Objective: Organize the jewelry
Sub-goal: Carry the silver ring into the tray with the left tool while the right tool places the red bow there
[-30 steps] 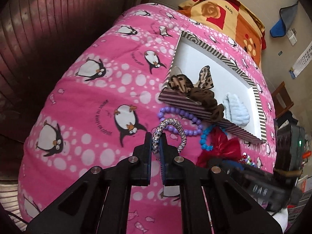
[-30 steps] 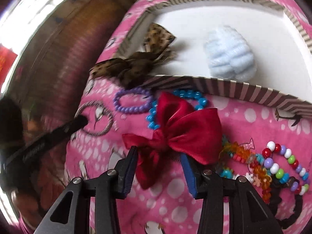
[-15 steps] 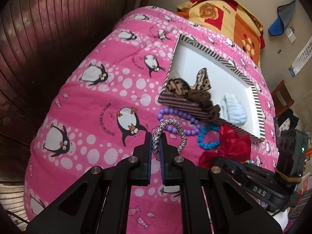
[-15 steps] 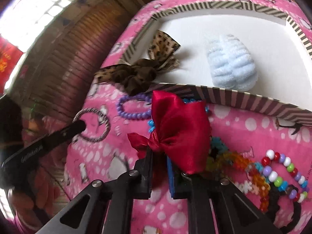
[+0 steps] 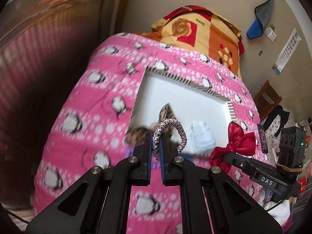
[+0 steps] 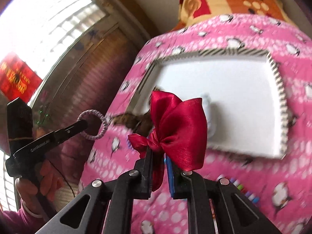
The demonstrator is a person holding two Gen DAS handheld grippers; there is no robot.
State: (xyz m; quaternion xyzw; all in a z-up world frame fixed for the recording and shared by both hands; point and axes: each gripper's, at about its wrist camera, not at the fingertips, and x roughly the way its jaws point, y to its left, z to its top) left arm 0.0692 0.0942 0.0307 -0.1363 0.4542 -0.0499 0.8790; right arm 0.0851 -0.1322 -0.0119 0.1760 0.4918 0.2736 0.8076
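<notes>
A person holds two grippers above a bed covered in a pink penguin-print blanket (image 5: 81,105). The left gripper (image 5: 156,146) is clenched on a braided grey-and-white hair tie (image 5: 171,132), whose loop stands up past its tips. The right gripper (image 6: 158,156) is clamped on the knot of a red satin bow (image 6: 179,128), which fans out above its tips. Both items hang clear of the blanket.

Just beyond each gripper lies a shallow white box with a striped rim (image 6: 276,81). Already inside it are a leopard-print scrunchie (image 5: 165,113) at the near edge (part of it draped over the rim) and a pale blue fluffy scrunchie (image 5: 202,136) on the white floor.

So two pieces appear sorted, and two more are lifted and seemingly headed for the box. Still to collect: a string of coloured beads (image 6: 241,189) lies on the blanket below and to the right of the right gripper. Other leftovers may be hidden by blur.
</notes>
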